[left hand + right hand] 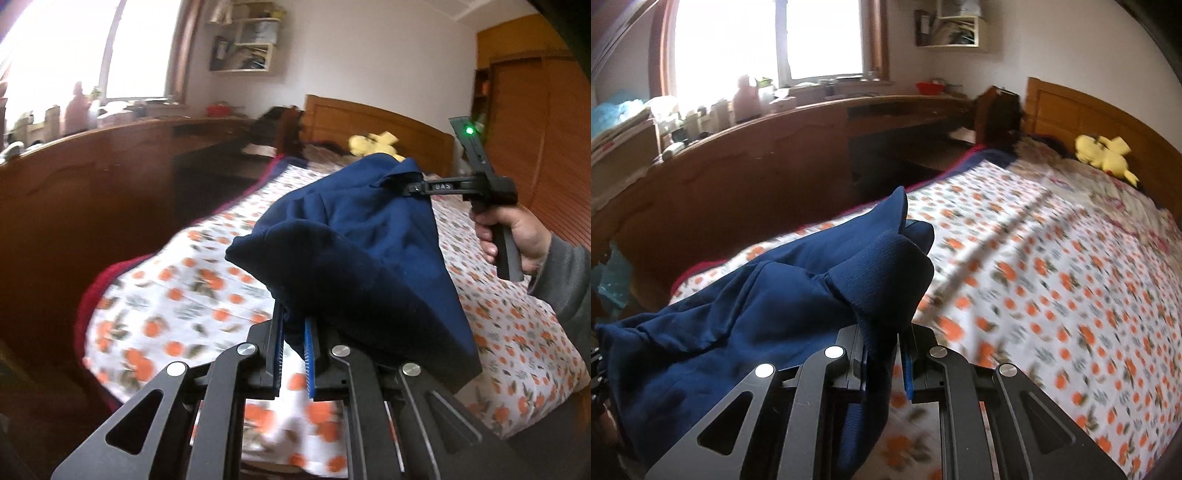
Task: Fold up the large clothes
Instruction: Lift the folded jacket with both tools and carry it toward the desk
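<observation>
Both claws grasp the garment (pixel 369 236): left claw (pixel 293 354), right claw (pixel 884 358). It hangs lifted above the bed (pixel 1052 258). Next step, likely: spread it flat.

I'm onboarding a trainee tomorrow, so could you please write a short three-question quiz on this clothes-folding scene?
1. True or false: both grippers are shut on the navy garment.
2. Which pattern does the bedsheet carry? A) blue stripes B) orange fruit print C) plain grey
3. Fill in: near the headboard lies a ____ plush toy.

Key: 1 true: left gripper and right gripper each pinch the cloth. 2 B. 3 yellow.
</observation>
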